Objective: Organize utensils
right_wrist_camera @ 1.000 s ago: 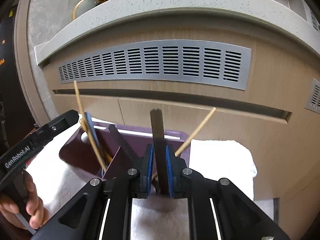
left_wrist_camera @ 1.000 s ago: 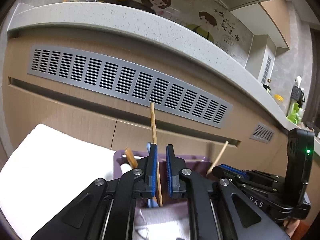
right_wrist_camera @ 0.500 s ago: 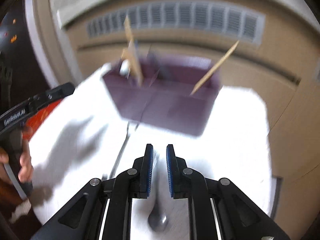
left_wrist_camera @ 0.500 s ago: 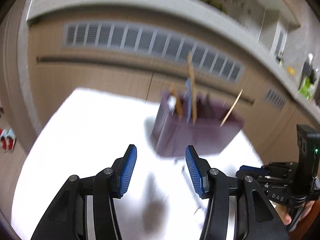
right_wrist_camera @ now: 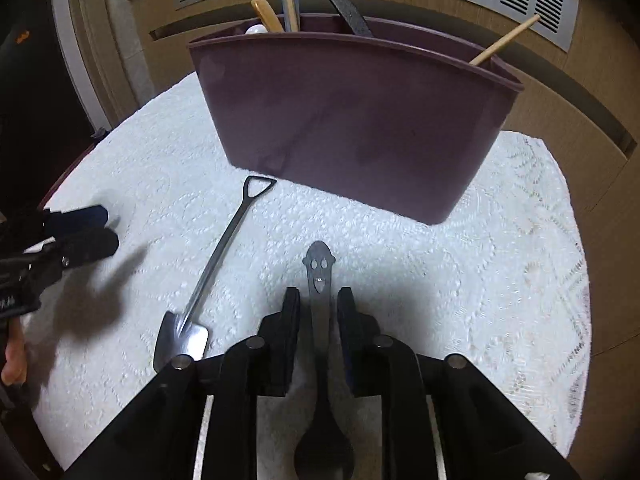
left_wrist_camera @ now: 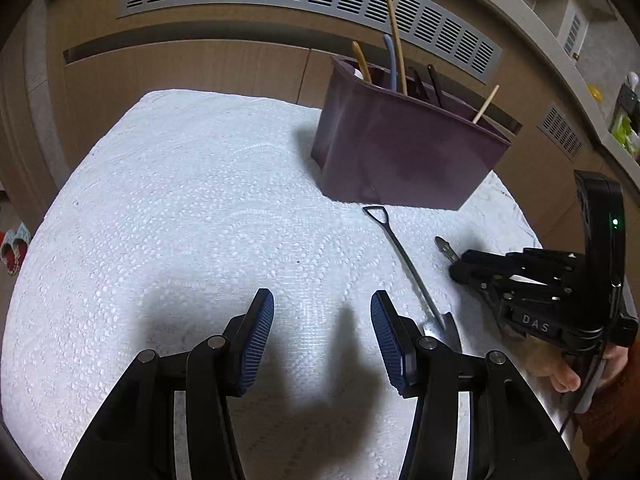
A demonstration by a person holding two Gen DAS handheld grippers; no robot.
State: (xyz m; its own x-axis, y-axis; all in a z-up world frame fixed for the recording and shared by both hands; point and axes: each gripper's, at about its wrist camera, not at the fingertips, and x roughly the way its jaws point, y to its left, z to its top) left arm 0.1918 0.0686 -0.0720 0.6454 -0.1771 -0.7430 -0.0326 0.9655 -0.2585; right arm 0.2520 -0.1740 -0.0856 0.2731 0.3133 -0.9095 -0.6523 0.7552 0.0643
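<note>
Having pulled back from the purple holder (right_wrist_camera: 352, 120), both now hovering low over the white cloth (left_wrist_camera: 180, 208). Left gripper (left_wrist_camera: 322, 336) gaping wide, holding nothing. Right gripper (right_wrist_camera: 318, 320) straddling the face-handled spoon (right_wrist_camera: 320, 276), pads narrow but not touching it. Shovel-shaped spoon (right_wrist_camera: 216, 264) lying just left of it, handle pointing toward the holder, chopsticks (right_wrist_camera: 504, 42) and other utensils standing inside.

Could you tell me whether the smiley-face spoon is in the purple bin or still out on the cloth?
Out. The spoon lies flat on the white cloth in front of the bin, between the right gripper's open fingers.
</note>
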